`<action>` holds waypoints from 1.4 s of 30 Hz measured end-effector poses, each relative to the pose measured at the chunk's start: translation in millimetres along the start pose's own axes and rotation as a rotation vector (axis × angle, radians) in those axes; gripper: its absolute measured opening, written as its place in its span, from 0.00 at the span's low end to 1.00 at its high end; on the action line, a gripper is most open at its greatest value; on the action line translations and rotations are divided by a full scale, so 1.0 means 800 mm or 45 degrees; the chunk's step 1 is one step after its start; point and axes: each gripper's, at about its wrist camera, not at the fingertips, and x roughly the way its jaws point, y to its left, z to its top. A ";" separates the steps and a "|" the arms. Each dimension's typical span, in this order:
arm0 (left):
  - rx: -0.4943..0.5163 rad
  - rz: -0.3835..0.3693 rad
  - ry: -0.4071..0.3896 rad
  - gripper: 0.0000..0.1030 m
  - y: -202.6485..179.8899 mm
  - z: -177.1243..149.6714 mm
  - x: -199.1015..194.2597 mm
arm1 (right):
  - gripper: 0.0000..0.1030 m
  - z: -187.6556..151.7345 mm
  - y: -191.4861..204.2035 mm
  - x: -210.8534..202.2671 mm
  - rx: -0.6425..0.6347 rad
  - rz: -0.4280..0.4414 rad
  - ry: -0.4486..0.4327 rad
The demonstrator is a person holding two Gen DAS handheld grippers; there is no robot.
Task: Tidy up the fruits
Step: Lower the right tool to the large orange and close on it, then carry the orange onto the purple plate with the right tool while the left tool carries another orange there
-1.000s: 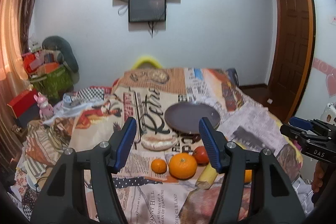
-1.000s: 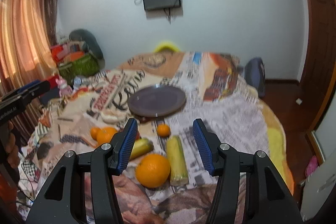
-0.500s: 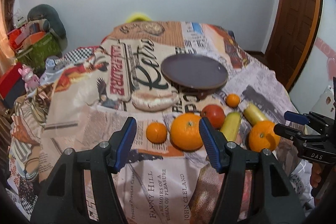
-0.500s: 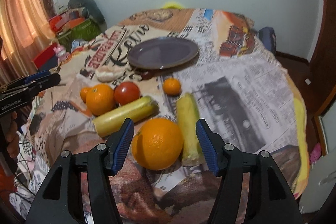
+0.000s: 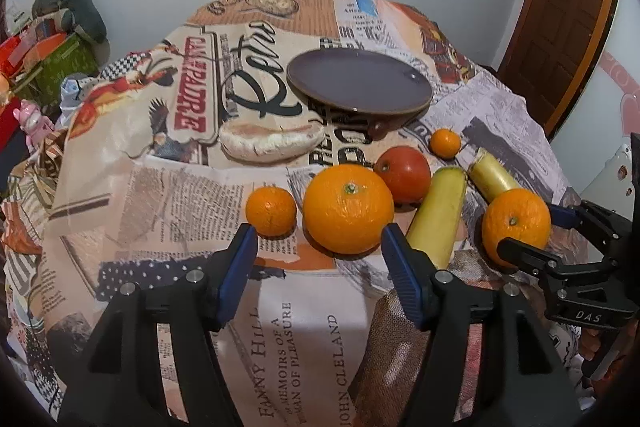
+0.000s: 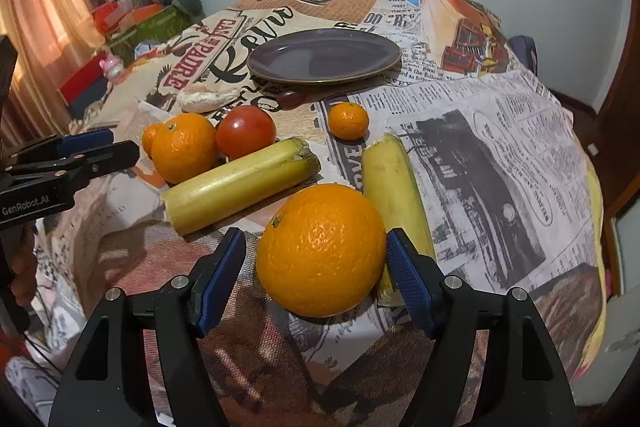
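My right gripper (image 6: 315, 242) straddles a large orange (image 6: 320, 251) near the table's front. Its jaws are opening and the blue pads stand off the peel. My left gripper (image 5: 318, 233) is open and widening slightly, its tips just short of a second large orange (image 5: 348, 209). Around these lie a tomato (image 5: 404, 173), two yellow banana pieces (image 6: 240, 183) (image 6: 394, 187) and two small mandarins (image 5: 271, 211) (image 5: 445, 143). Behind them a dark purple plate (image 5: 360, 81) stands empty.
A printed newspaper-pattern cloth (image 5: 180, 195) covers the table. A pale bread roll (image 5: 272, 143) lies left of the plate, and a small dark fruit (image 6: 290, 98) sits by the plate's front rim. Cluttered boxes and toys (image 5: 36, 67) stand beyond the left edge; a wooden door (image 5: 560, 27) is at right.
Both grippers have sunk and tilted down toward the fruit, which now looks much larger. The right gripper's jaws have spread wider, now on either side of the large orange.
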 end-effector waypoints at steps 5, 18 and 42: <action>-0.005 -0.022 0.040 0.62 -0.003 0.001 0.014 | 0.62 0.000 0.004 0.005 -0.049 -0.050 -0.019; 0.015 -0.056 0.100 0.62 -0.017 0.020 0.049 | 0.61 0.015 -0.019 -0.003 0.069 0.013 -0.062; -0.048 -0.035 -0.051 0.61 -0.008 0.050 0.023 | 0.61 0.056 -0.039 -0.020 0.062 -0.028 -0.176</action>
